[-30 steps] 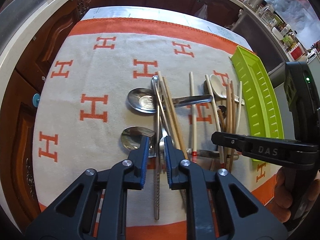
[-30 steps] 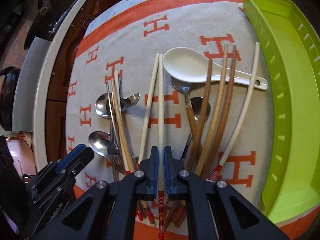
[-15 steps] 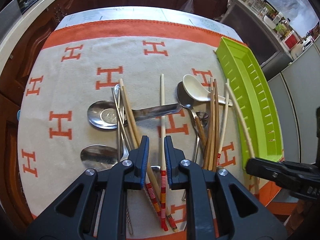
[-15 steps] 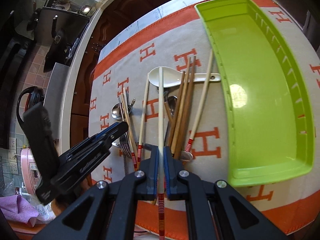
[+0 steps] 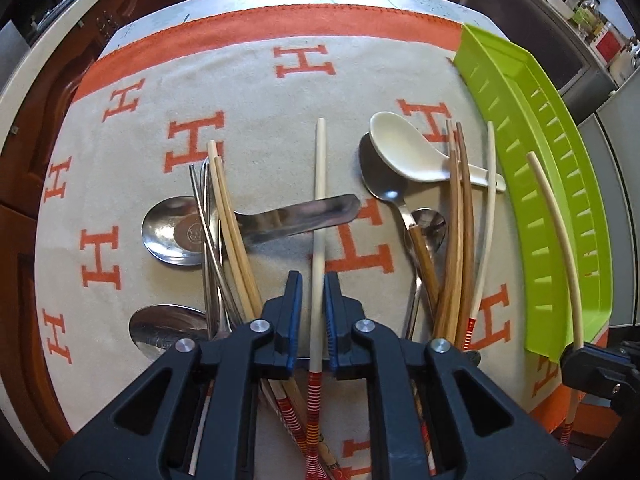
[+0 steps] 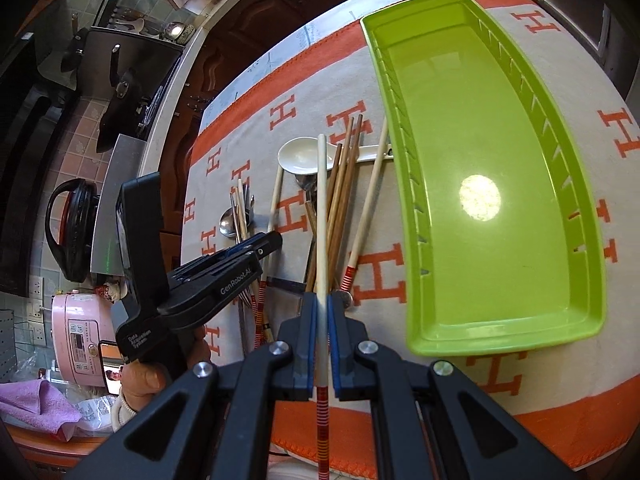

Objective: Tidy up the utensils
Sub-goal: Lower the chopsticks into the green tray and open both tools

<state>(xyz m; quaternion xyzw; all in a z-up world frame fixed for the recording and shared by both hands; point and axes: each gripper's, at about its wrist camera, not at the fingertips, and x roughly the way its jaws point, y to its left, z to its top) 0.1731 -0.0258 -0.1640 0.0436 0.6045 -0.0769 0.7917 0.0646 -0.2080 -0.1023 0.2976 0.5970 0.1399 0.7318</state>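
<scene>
Left gripper [image 5: 312, 320]: jaws have just been closing around 1 pale chopstick [image 5: 319, 216], which runs up between the blue pads. A sliver of gap shows in the left wrist view, so contact is probably just made; I read it as clenched on the stick near its red-striped end, which lies on the blanket [image 5: 260, 92].

Right gripper [image 6: 322, 332]: clamped on a matching pale chopstick [image 6: 322, 208], held near the striped end so the long tip projects forward. Likely reason: it can be aimed and laid lengthwise.

Beyond the grippers, the remaining utensils lie loose on the tabletop blanket:
- 2 steel spoons with thin sticks crossing them, left side.
- brown chopsticks [image 5: 456, 232] bunched over a wood-handled spoon.
- white ceramic spoon [image 5: 404, 152] farther out, its handle under the brown chopsticks.

Green tray [image 6: 576, 184], right of the pile, long side parallel to the sticks. Nothing in it yet; only a light spot shows on its floor. The carried chopstick hangs over the pile, left of the tray.
</scene>
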